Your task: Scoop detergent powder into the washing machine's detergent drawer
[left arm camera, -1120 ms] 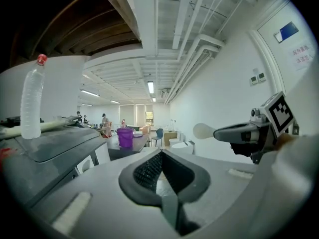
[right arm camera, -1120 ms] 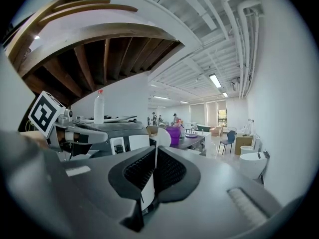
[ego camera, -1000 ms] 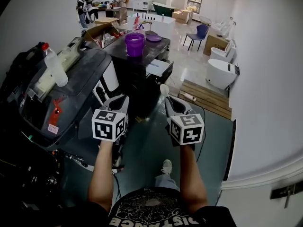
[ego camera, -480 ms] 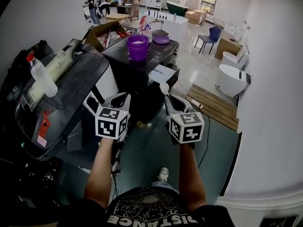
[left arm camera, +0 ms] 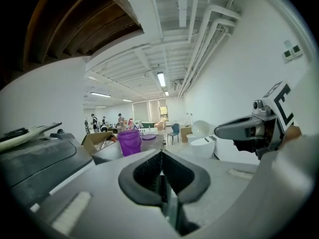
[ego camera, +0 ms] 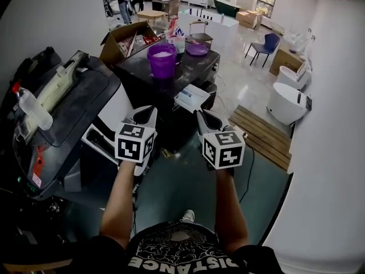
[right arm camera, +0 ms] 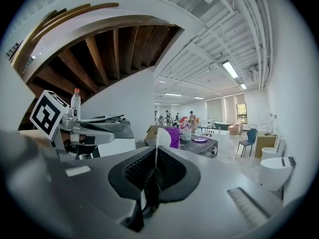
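White scoop (right arm camera: 162,136), seemingly, in right gripper (right arm camera: 155,159)

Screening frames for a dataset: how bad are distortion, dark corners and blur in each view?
Head view: strong fisheye bends the white wall, corners black, focus sharp. Left gripper view: round black vignette, left gripper near and soft. Right gripper view: same vignette, scoop clear, ceiling light glaring.

Large open hall of showroom or workshop kind: bathtubs (ego camera: 285,104), cardboard box (ego camera: 122,39) and exposed ceiling pipes (left arm camera: 199,29) are seen.
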`<state>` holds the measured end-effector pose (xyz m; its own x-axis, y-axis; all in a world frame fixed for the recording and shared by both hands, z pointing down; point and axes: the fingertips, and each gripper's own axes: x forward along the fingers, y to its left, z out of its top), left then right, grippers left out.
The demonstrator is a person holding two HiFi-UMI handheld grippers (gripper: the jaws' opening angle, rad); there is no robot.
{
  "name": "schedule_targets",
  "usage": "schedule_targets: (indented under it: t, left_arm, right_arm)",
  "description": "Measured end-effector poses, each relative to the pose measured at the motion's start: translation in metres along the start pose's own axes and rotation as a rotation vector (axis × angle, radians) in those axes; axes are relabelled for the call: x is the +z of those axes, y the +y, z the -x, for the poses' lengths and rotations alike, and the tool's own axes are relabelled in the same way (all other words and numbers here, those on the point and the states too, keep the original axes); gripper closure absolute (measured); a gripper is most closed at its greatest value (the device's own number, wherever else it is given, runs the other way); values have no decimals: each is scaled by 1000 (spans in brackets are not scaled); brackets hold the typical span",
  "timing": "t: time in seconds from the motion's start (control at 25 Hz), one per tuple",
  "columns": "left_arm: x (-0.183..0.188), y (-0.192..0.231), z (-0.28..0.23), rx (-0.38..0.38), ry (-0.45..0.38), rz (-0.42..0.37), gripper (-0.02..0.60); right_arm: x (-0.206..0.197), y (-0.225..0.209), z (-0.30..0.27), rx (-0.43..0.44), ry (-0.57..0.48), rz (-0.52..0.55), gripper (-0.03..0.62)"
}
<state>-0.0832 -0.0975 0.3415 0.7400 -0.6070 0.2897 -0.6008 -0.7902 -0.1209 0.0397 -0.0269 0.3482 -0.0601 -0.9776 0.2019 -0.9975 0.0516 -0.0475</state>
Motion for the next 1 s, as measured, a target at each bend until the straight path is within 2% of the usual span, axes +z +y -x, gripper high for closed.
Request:
schedule_targets:
  t: [0.48,1.0]
  left_arm:
    - [14,-5,-54,60,21,35,581]
    - [5,14,-67,137,39,67,581]
  right_arm:
    - [5,-49,-37,83,10,9,560]
    - [4,-55,-69,155,24,39,560]
